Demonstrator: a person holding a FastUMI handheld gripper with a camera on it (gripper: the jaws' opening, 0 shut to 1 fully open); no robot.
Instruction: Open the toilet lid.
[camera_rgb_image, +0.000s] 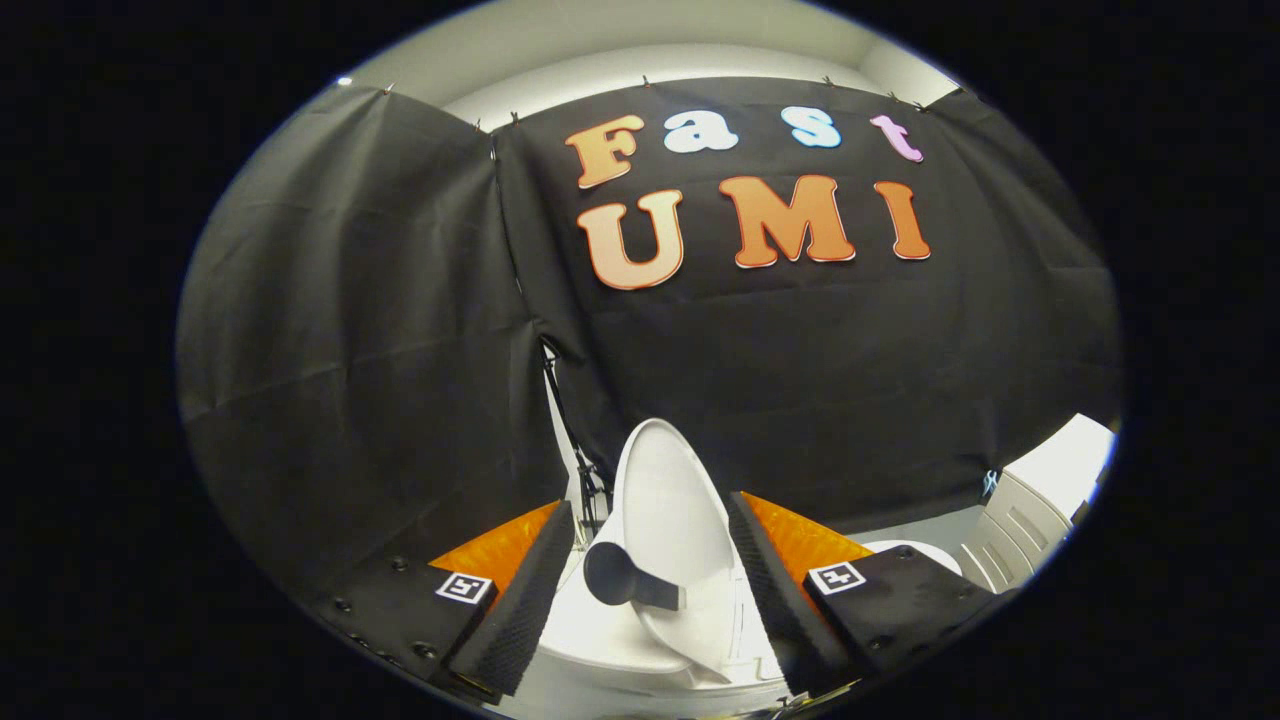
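The toilet lid (665, 500) stands raised in the lower centre of the frame, tilted up on its hinge with its pale inner face turned toward the camera and its rounded top edge against the black cloth wall (350, 330). A dark knob-like handle (625, 578) juts from the lid's face low down, lying between the two fingers. The gripper (645, 600) is spread wide, its fingers apart on either side of the lid and handle; whether either pad touches the lid I cannot tell, but nothing is pinched between them. Below the lid, the white toilet seat (600, 635) and rim lie uncovered at the bottom centre of the frame. At the lower right sits a white cabinet (1040, 495) against the wall. Judging by how things lie, the opening looks essentially done: the lid is up and appears to stand on its own. What may be left is only to confirm that it rests stably upright and to draw the tool clear.
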